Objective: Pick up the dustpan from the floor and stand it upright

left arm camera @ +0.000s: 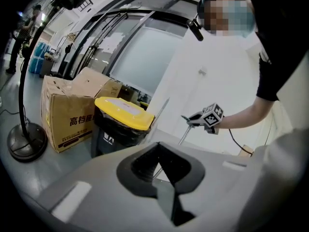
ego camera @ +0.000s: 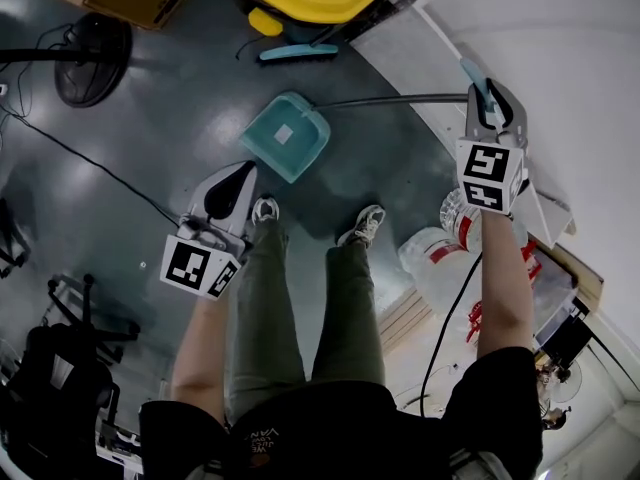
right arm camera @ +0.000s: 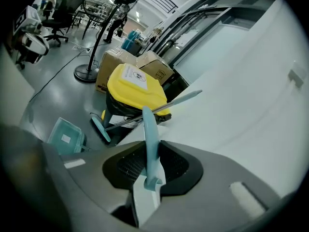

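The left gripper [ego camera: 240, 180] hangs empty, jaws together, above the grey floor [ego camera: 150, 158]. Ahead of the person's shoes [ego camera: 265, 209], the teal plastic dustpan [ego camera: 285, 136] sits on the floor, its long metal pole [ego camera: 390, 100] running to the right gripper [ego camera: 490, 103], which is clamped on the pole's teal grip [right arm camera: 149, 144].

A yellow-lidded black bin [left arm camera: 120, 122] stands beside cardboard boxes [left arm camera: 67, 112], a fan stand [left arm camera: 26, 141] nearby.

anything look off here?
Only the dustpan: its pan sits on the floor while its long handle slants off to the right gripper, whose jaws are closed on the teal grip. Nothing spilled or broken shows.
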